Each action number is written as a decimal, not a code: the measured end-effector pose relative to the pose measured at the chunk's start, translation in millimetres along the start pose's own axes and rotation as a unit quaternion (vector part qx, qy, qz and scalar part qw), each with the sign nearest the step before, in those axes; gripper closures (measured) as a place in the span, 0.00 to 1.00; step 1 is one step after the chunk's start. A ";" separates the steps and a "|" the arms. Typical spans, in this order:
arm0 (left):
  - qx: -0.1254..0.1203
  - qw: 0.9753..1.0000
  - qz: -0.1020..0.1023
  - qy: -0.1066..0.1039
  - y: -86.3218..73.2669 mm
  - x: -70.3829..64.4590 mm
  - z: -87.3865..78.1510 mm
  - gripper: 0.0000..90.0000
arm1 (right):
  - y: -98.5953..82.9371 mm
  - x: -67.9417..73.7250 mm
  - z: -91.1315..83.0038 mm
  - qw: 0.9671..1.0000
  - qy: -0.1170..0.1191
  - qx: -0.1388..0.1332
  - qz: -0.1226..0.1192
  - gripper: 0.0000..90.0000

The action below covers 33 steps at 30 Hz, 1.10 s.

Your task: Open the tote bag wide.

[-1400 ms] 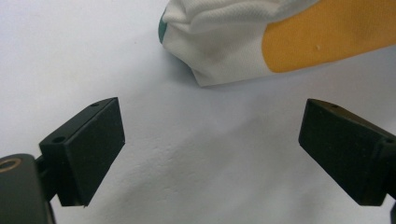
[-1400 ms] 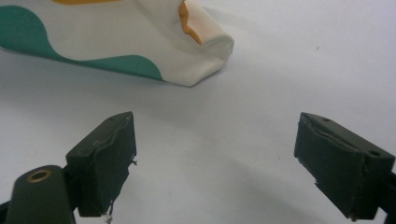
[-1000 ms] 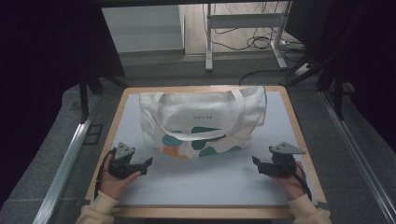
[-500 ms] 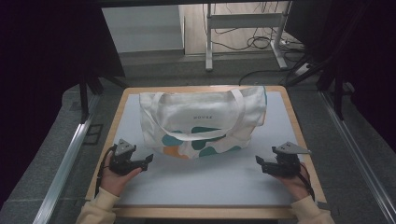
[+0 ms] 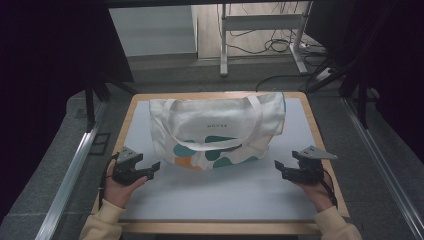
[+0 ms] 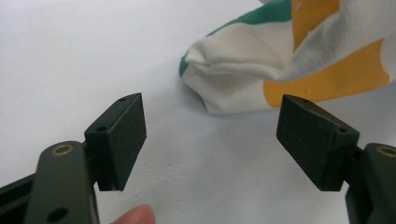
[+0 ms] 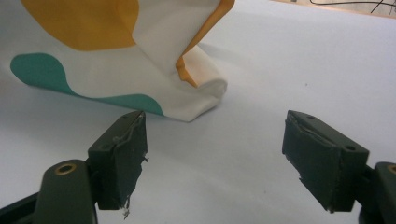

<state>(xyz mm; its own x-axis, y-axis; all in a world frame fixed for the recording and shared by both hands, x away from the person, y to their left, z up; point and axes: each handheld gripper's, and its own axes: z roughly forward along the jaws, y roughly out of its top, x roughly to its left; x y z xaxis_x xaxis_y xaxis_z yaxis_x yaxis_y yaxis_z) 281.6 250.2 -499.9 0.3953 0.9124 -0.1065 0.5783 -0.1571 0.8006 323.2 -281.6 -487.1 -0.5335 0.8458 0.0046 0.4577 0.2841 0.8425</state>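
Tote bag (image 5: 216, 131): lay flat on the white mat (image 5: 220, 195), at the far middle of the table (image 5: 128, 111).
Left gripper (image 5: 152, 168): jaws were wide open and held nothing, just beside the bag's near left corner.
Right gripper (image 5: 278, 167): jaws were wide open and empty, near the bag's right corner.
In the way: nothing lay between the jaws and the bag.
Left gripper view: showed a folded corner (image 6: 205, 70) with an orange patch.
Right gripper view: showed a rolled corner (image 7: 205, 93) with teal and orange patches.
Behind the table: cables (image 5: 260, 46) lay on the floor.

Cream-white cloth tote bag (image 5: 217, 130): teal and orange blob print (small dark lettering at centre). White-topped, wood-edged table (image 5: 220, 192). Black tongs (image 5: 154, 167).
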 end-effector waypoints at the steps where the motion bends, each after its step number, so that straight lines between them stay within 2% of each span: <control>1: -0.003 1.000 -0.002 -0.001 0.4 0.9 -1.2 0.27 | 0.9 0.2 0.0 1.000 0.000 0.000 0.001 0.25; 11: -0.019 1.000 -0.007 -0.010 7.6 4.7 -11.1 0.28 | 15.2 1.5 -8.3 1.000 0.005 -0.020 -0.001 0.26; 17: -0.032 0.999 -0.001 -0.011 17.1 5.5 -20.6 0.28 | 26.8 -1.2 -13.1 0.999 0.007 -0.034 0.002 0.27; 25: -0.042 0.999 0.004 -0.011 26.4 5.9 -28.4 0.28 | 37.5 -3.1 -14.9 0.999 0.012 -0.042 0.003 0.27; 33: -0.056 0.998 0.006 -0.017 40.0 7.8 -39.6 0.27 | 56.3 -6.0 -15.8 0.999 0.013 -0.048 -0.002 0.27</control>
<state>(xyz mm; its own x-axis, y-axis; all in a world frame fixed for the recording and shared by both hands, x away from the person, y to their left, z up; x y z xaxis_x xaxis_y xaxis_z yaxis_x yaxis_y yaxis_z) 279.5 266.0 -445.4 0.4273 0.8969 -0.1142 0.4910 -0.1241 0.8623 340.9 -277.8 -431.1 -0.5545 0.8320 0.0144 0.3860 0.2419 0.8902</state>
